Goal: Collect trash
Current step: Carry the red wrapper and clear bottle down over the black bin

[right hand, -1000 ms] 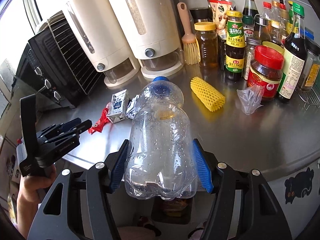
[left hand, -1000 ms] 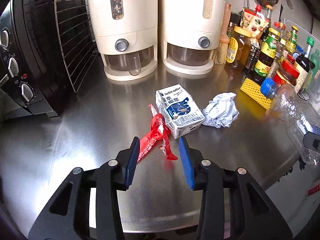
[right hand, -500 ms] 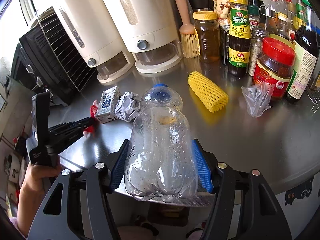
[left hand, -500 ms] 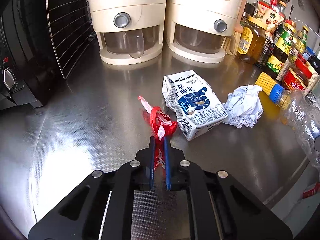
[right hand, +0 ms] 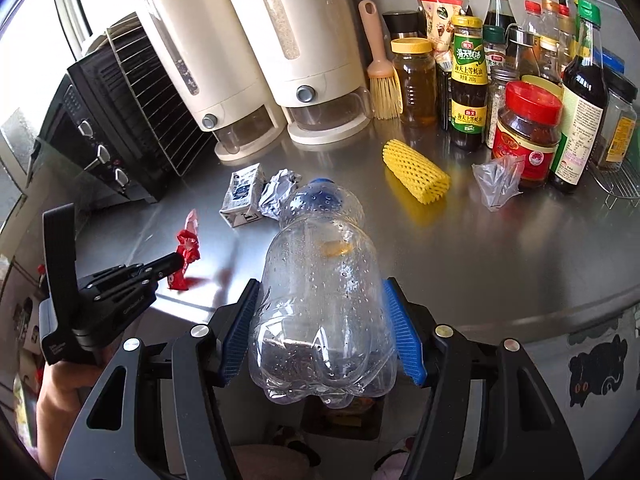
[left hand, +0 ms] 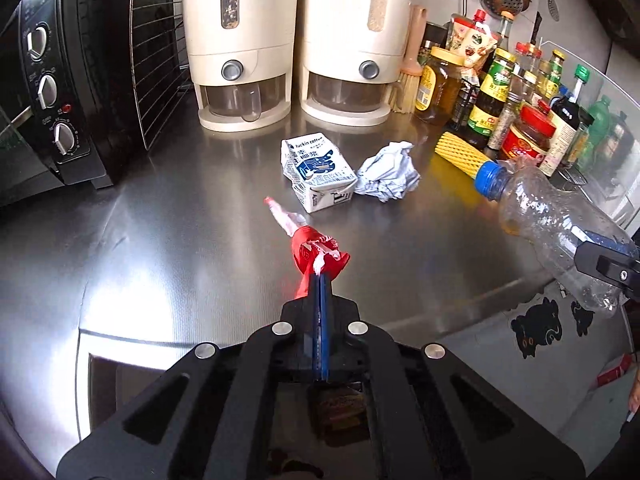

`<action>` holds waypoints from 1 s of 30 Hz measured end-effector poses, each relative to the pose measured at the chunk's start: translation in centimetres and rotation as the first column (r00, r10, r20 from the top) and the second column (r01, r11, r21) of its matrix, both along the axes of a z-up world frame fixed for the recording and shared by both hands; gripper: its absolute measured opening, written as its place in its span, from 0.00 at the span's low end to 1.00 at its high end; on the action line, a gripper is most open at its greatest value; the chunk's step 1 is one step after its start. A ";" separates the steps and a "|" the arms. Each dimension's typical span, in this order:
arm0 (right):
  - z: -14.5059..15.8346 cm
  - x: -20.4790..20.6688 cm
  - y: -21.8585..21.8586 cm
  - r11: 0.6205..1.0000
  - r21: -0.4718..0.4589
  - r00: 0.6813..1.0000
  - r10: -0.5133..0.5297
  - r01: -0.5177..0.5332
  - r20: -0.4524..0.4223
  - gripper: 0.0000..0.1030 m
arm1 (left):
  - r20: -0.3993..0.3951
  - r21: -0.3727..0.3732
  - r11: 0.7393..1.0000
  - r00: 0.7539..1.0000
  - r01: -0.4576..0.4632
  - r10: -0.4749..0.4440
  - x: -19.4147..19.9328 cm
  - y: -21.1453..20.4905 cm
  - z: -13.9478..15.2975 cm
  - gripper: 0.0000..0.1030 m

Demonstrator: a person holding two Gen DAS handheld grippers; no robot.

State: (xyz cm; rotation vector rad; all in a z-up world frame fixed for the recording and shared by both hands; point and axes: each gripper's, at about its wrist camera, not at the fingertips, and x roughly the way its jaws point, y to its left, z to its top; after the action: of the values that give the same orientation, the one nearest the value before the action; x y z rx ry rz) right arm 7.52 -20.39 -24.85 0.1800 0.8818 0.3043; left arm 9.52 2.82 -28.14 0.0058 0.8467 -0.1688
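Observation:
My left gripper (left hand: 320, 280) is shut on a red wrapper (left hand: 314, 254) and holds it just above the steel counter; it also shows in the right wrist view (right hand: 176, 258) with the wrapper (right hand: 186, 246). My right gripper (right hand: 320, 300) is shut on an empty clear plastic bottle (right hand: 320, 292) with a blue cap, seen from the left wrist view (left hand: 552, 224) at the counter's front right edge. A white and blue milk carton (left hand: 316, 176) and a crumpled paper ball (left hand: 388, 178) lie on the counter beyond the wrapper.
A yellow foam net sleeve (right hand: 414, 176) and a clear plastic bag (right hand: 496, 178) lie near the sauce bottles and jars (right hand: 528, 132) at the right. Two cream dispensers (left hand: 240, 40) stand at the back. A black oven (left hand: 60, 80) stands at the left.
My left gripper shut on the red wrapper and lifted it back from the carton. My right gripper kept its hold on the bottle and shifted only slightly.

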 end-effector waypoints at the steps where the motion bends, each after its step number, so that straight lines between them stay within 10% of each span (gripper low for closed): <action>1: 0.1 -0.7 0.0 1.000 0.002 1.000 0.002 -0.002 0.005 0.61 | 0.004 -0.003 1.000 1.000 0.004 -0.004 -0.8 -0.2 0.2 0.00; 13: -2.4 -8.5 -1.0 0.999 0.024 0.999 0.033 -0.032 -0.010 0.61 | 0.018 -0.028 0.998 0.998 0.059 -0.059 -10.2 -3.3 -1.7 0.00; 30: -15.5 -12.7 -2.4 1.000 -0.007 0.976 0.014 -0.016 -0.218 0.61 | -0.137 -0.061 0.996 0.987 0.071 -0.079 -14.8 -5.4 -14.2 0.00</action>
State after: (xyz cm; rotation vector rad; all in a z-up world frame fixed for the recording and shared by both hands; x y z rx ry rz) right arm -5.21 -22.83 -40.35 0.2011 1.1020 0.2984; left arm -5.32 -2.56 -42.35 -0.0266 0.9820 -0.2659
